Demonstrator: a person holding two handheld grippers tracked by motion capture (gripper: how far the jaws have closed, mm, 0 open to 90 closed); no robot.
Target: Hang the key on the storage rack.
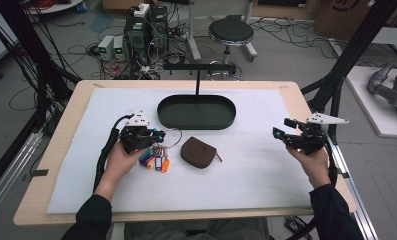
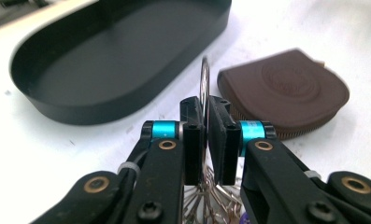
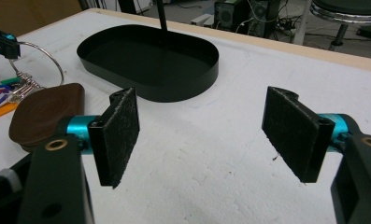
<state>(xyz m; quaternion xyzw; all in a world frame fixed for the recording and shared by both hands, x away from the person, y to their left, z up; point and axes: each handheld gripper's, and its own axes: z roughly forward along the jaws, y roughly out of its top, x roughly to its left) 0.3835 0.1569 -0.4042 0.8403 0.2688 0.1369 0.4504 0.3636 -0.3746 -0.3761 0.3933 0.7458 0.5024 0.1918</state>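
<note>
Keys [image 1: 156,161] with coloured tags lie on the white mat [image 1: 246,175] of the counter [image 1: 66,130], just left of a brown pouch [image 1: 198,152] and in front of an oval black tray [image 1: 196,112]. Their large wire ring [image 2: 204,88] stands upright between the 2 fingers [image 2: 194,140] of the left gripper [image 1: 158,136], which are closed almost together on the wire; a narrow slit remains beside it in the left gripper view. The left hand [image 1: 122,159] rests on the mat directly behind the keys. In the left gripper view the tray lies beyond the fingers to the left and the pouch to the right. The right gripper [image 1: 281,134] is held over the mat's right edge, well apart from keys, pouch and tray, its 2 padded fingers [image 3: 119,135] spread wide with bare mat between them. In the right gripper view the ring rises at far left, just beside the pouch.
</note>
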